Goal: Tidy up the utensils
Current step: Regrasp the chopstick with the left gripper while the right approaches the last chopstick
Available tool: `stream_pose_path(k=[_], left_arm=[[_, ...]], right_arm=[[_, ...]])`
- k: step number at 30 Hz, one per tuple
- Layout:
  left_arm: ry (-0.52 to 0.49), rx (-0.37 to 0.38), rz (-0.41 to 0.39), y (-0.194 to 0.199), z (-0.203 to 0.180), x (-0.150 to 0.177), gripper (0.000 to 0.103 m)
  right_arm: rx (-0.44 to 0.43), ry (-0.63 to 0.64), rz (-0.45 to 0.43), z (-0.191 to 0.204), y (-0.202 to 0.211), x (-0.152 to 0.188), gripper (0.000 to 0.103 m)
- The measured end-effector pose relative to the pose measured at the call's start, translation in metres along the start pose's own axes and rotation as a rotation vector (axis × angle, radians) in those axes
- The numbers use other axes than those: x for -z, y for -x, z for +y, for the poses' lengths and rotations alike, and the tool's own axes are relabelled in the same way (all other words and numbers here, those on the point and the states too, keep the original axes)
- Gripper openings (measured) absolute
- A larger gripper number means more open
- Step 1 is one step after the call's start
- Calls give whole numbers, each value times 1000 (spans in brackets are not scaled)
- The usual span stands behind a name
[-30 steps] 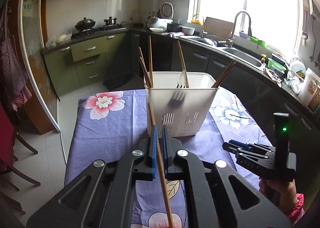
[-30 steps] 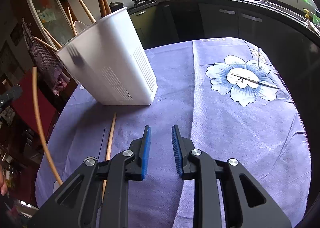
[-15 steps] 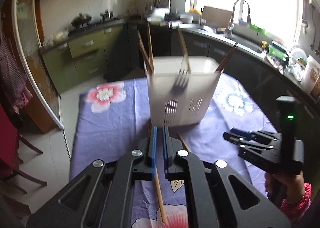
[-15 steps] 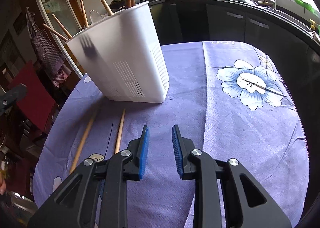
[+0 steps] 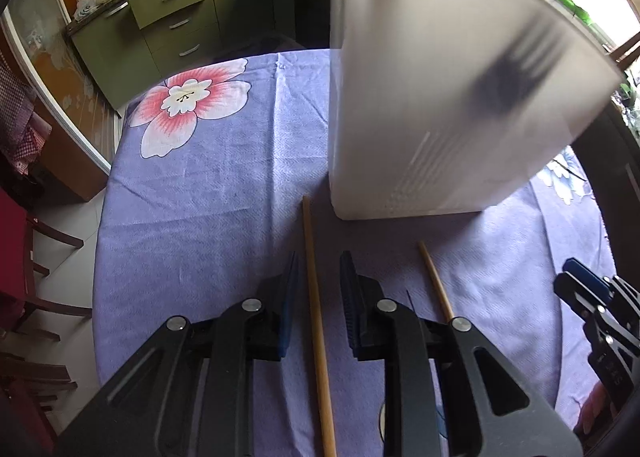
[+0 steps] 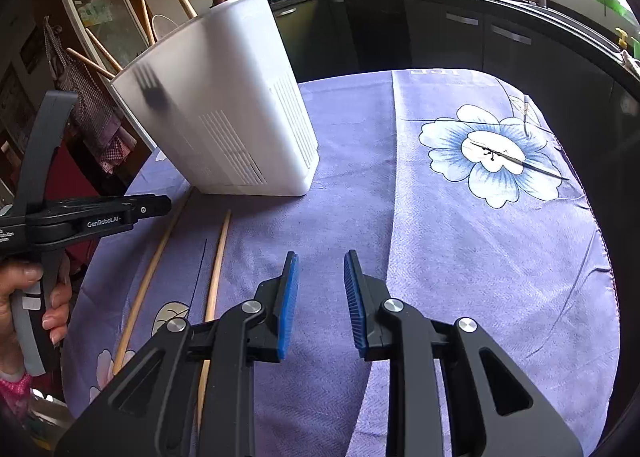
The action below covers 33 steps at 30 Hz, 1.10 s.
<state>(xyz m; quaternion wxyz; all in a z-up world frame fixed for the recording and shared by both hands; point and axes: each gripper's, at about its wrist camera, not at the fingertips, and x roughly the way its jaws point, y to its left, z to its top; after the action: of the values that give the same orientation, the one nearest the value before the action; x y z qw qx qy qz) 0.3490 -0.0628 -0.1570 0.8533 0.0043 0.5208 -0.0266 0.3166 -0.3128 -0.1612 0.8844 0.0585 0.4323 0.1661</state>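
Observation:
A white utensil holder [image 5: 420,97] stands on the purple flowered tablecloth [image 5: 208,197], with several chopsticks and a fork's shadow showing in it [image 6: 224,105]. My left gripper [image 5: 320,261] points steeply down just in front of the holder. Its jaws are opening, and a light wooden chopstick [image 5: 316,317] lies on the cloth between the pads, which stand apart from it. A second chopstick [image 5: 434,281] lies to its right. Both chopsticks [image 6: 160,257] [image 6: 218,269] show side by side in the right wrist view. My right gripper [image 6: 318,257] hovers open over bare cloth, holding nothing.
A thin dark metal stick [image 6: 516,161] lies across the blue flower at the table's right. A hand [image 6: 24,297] holds the left gripper's handle at the left edge. Dark kitchen cabinets [image 6: 460,37] ring the table; chairs [image 5: 36,317] stand at its left.
My left gripper has dropped toward the table close to the holder and its jaws have parted. The chopstick it gripped now lies on the cloth. The right gripper has stayed put.

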Motion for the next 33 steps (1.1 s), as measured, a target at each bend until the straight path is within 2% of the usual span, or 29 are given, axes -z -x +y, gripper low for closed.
stream_pose_path(k=[11, 14, 16, 22, 27, 33], left_arm=[[-10, -26, 47, -25, -2, -7, 20], [-11, -35, 24, -25, -3, -5, 20], [-11, -26, 14, -24, -4, -3, 6], [2, -19, -9, -16, -1, 8, 5], [17, -7, -82, 14, 10, 13, 5], [34, 27, -231, 88, 23, 28, 5]], right_arm=[[-3, -17, 5, -6, -3, -1, 24], [0, -19, 3, -7, -1, 0, 24], [3, -22, 3, -8, 0, 0, 24], [4, -23, -1, -7, 4, 2, 24], [0, -16, -6, -3, 8, 1, 24], [-9, 5, -6, 8, 9, 0, 24]])
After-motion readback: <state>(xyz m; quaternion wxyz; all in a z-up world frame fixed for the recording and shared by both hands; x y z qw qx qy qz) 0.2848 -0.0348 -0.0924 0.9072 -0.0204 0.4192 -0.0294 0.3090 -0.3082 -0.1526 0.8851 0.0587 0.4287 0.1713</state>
